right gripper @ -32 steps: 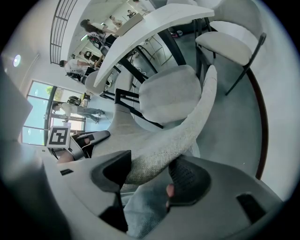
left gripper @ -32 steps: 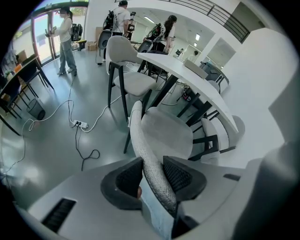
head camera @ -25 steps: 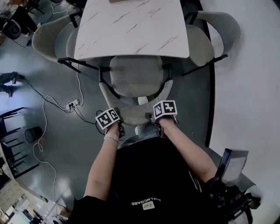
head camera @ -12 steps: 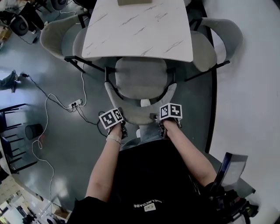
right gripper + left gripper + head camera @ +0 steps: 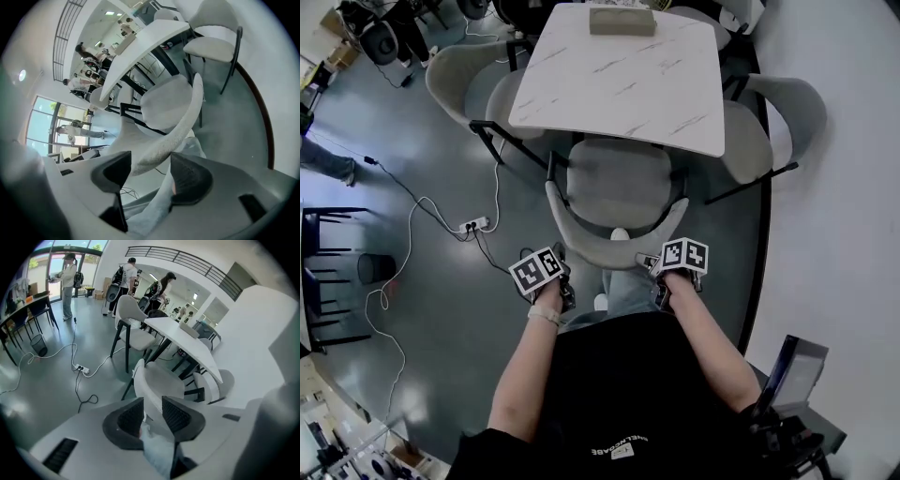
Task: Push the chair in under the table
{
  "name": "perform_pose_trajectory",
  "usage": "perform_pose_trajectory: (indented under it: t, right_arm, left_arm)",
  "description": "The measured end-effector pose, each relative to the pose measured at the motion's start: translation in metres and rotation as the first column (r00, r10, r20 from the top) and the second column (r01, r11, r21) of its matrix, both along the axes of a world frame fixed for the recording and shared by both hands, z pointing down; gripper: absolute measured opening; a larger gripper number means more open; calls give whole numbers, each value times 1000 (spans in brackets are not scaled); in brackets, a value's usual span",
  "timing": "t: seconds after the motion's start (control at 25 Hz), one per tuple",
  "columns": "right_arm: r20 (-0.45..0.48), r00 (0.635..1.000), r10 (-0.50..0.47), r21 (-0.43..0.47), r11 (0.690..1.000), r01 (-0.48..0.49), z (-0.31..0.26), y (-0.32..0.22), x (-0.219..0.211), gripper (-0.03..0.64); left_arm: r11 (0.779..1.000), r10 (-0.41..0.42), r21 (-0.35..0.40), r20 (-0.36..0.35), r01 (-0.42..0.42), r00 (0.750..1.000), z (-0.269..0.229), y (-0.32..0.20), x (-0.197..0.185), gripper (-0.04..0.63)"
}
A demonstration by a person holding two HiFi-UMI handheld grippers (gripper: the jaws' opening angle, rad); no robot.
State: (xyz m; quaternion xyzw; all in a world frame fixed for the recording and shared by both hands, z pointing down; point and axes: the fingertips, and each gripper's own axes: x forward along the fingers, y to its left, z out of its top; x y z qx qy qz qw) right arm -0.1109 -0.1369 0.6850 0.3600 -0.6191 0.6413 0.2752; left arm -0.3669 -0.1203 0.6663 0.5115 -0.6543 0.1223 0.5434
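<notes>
The grey chair (image 5: 614,192) stands with its seat partly under the white marble table (image 5: 619,70), and its curved backrest (image 5: 614,253) faces me. My left gripper (image 5: 551,267) hovers at the backrest's left rear. In the left gripper view the backrest (image 5: 150,385) shows in the narrow gap of the left gripper (image 5: 152,401). Its jaws have just been closing, and I see no pad pressing. My right gripper (image 5: 670,262) is at the right rear. In the right gripper view the backrest rim (image 5: 183,126) runs through the right gripper (image 5: 151,155), which is open with room beside the rim.
Two more grey chairs stand at the table, one on the left (image 5: 464,84) and one on the right (image 5: 769,122). A power strip with cables (image 5: 473,225) lies on the floor at left. A grey box (image 5: 622,21) sits on the table. A small bin (image 5: 375,267) stands far left.
Both grippers have risen and drawn back a little from the backrest toward me. The head view has pulled back, so more of the table shows. The chair keeps its place at the table.
</notes>
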Motion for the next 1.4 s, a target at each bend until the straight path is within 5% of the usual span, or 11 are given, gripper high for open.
perform_pose_trajectory:
  t: [0.16, 0.24, 0.44, 0.52, 0.68, 0.96, 1.12, 1.4]
  right_arm:
    - [27, 999, -32, 171, 985, 27, -42, -5, 0, 250]
    - [58, 997, -52, 267, 963, 35, -72, -7, -4, 250]
    - [123, 981, -153, 518, 853, 68, -149, -14, -16, 249]
    - [115, 973, -202, 604, 792, 93, -176, -15, -17, 244]
    - [70, 950, -304, 747, 647, 153, -230, -7, -13, 162]
    - [102, 903, -418, 906, 414, 90, -318, 16, 11, 86]
    - [102, 901, -422, 914, 397, 83, -325, 23, 32, 66]
    - [76, 890, -451, 938, 335, 90, -335, 32, 40, 63]
  left_arm:
    - [994, 17, 104, 42, -21, 999, -40, 11, 4, 9]
    - [985, 43, 162, 60, -52, 997, -64, 19, 13, 6]
    - [946, 144, 284, 57, -154, 988, -124, 28, 50, 6]
    - [908, 178, 377, 51, -184, 983, -156, 25, 69, 6]
    - [788, 264, 566, 46, -243, 963, -229, 18, 116, 6]
    - [645, 294, 707, 119, -289, 948, -303, 22, 180, 5]
    - [605, 300, 735, 147, -307, 943, -323, 32, 201, 6]
    - [577, 306, 753, 160, -317, 938, -337, 42, 210, 6]
